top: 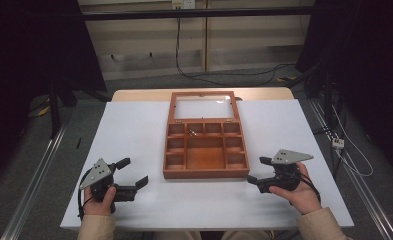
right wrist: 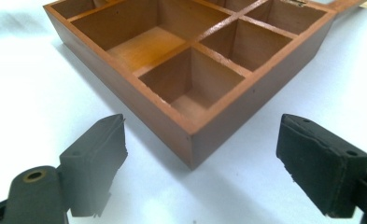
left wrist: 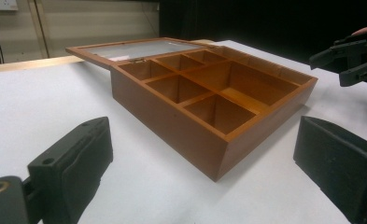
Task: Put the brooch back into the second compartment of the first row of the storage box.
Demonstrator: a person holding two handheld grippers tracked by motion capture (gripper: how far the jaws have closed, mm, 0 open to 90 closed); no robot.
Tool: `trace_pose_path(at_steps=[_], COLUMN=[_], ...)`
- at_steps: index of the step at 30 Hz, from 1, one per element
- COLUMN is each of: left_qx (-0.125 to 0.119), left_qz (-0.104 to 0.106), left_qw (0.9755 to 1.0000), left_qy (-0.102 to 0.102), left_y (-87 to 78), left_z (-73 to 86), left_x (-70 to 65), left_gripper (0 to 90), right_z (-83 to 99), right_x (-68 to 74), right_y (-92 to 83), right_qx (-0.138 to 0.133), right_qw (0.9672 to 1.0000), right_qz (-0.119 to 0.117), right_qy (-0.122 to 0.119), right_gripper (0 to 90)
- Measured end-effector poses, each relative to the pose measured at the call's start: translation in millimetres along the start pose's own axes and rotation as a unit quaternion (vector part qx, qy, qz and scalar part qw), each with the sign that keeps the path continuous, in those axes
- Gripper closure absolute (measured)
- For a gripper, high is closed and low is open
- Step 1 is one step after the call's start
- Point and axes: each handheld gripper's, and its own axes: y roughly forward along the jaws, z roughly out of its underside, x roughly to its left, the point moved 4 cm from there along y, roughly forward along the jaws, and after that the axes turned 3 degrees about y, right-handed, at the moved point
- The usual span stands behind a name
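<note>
surface: white table, wooden box open | room: grey floor, dark | left gripper spread | right gripper spread

Both sleeves are beige and end at the wrist. Each hand carries black tongs: the left tongs and the right tongs each bear a grey three-cornered plate dotted with small screws, and a black cable loops from the body. Up close the jaws are blocky matt black pads with small screw holes and a brass-coloured eyelet.
</note>
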Motion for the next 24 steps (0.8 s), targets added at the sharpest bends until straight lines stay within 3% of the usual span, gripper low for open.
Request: trace_pose_path(at_steps=[24], left_qx=[0.003], left_qz=[0.001], left_qw=[1.0000], left_qy=[0.001], left_y=[-0.9], left_z=[0.9], left_x=[0.3], left_gripper=[4.5], right_z=[26.8], right_x=[-13.7], right_y=[-16.0], right_qx=[-0.001], right_qw=[0.9997], right_qz=[0.021], right_qy=[0.014], right_gripper=[16.4])
